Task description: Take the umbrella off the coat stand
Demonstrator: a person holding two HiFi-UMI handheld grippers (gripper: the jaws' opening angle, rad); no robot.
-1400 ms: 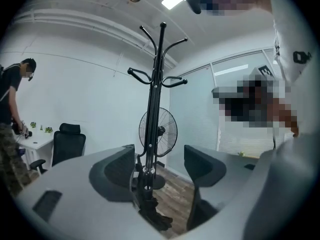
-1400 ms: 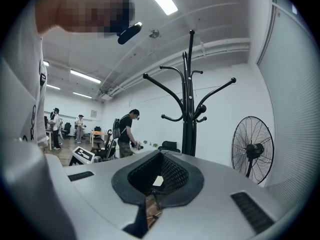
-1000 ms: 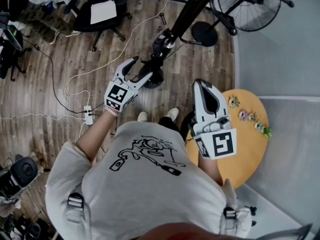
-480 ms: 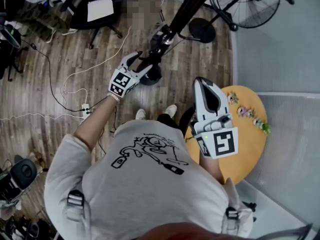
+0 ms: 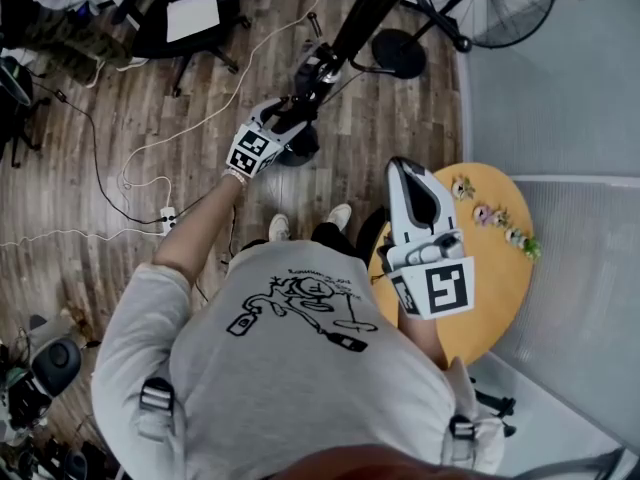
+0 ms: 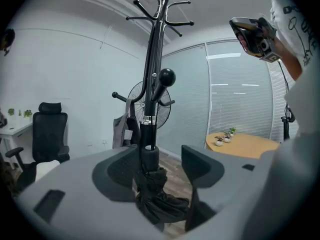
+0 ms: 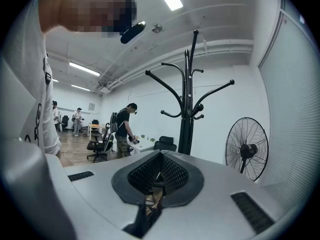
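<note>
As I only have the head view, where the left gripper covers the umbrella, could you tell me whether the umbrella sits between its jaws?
Observer: Yes. The left gripper view shows the folded black umbrella between the jaws of the left gripper, which have just been closing.
Operator: Are both pads on it?
Observer: No. It leans on one jaw, with a gap to the other.
Operator: And the right gripper?
Observer: The right gripper is shut and empty, facing the coat stand.

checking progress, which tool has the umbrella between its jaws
The left tool: its jaws have just been closing and stand apart around the umbrella on the coat stand. The right tool has its jaws together, empty.
</note>
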